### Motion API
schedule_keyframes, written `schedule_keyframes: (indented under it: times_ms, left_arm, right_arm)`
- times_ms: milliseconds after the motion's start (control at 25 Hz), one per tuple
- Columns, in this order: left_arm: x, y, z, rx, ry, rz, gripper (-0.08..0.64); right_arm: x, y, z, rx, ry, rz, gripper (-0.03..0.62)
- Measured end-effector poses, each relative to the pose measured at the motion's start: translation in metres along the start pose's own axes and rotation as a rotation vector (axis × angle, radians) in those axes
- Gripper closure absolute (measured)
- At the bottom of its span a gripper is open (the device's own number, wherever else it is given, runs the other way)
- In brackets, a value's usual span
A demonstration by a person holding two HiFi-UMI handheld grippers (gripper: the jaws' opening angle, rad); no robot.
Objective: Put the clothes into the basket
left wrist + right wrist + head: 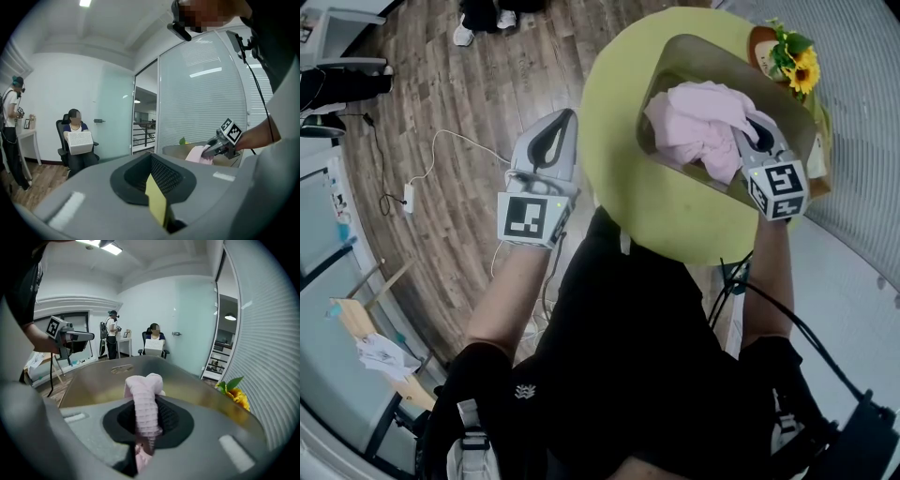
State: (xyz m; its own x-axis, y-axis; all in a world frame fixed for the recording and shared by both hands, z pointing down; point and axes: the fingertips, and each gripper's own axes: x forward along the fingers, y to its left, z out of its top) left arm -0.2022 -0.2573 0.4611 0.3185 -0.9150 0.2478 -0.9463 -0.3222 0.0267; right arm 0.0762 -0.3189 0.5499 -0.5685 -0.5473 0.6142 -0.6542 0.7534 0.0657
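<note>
Firmly, the right gripper's (755, 139) jaws are pinched nearly together on one pale pink ribbed garment (145, 401), which bunches over them and hangs inside the single olive-tan basket (93, 380). That basket stands on one round yellow-green bench (619, 141), with one bunch of yellow sunflowers (795, 58) just beside its far rim. The left gripper (567, 120), off the bench's edge above the wooden floor (469, 112), has its jaws closed together; a thin yellow strip (157, 201) shows at their seam.

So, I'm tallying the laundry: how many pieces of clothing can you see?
1: a pink garment, clamped in the right gripper and bunched in the basket's opening. Others may lie hidden beneath it.
</note>
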Motion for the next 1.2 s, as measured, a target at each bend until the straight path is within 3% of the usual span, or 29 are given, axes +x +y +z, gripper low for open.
schedule_keyframes:
  times_ms: [280,400,680,880,1040,1200]
  left_arm:
    - [-0.002,-0.013,0.009,0.051,-0.047,-0.067,0.555]
    - [0.001,-0.012,0.000,0.072,-0.045,-0.074,0.555]
    - [-0.001,-0.022,0.008,0.076,-0.074,-0.088,0.555]
    - [-0.007,-0.039,0.027,0.086,-0.107,-0.119,0.555]
    - [-0.014,-0.052,0.042,0.071,-0.114,-0.128,0.555]
    - [-0.022,-0.064,0.062,0.082,-0.155,-0.151,0.555]
  right_arm:
    - [0.003,0.002,-0.014,-0.045,0.113,-0.036,0.545]
    - [0.006,-0.003,-0.029,-0.014,0.154,-0.058,0.528]
    - [-0.010,-0.008,-0.058,0.041,0.262,-0.089,0.414]
    - [-0.036,-0.004,-0.049,0.061,0.232,-0.110,0.402]
    - [-0.051,0.004,-0.049,0.022,0.231,-0.132,0.402]
    - [-0.067,0.017,-0.034,0.069,0.137,-0.137,0.402]
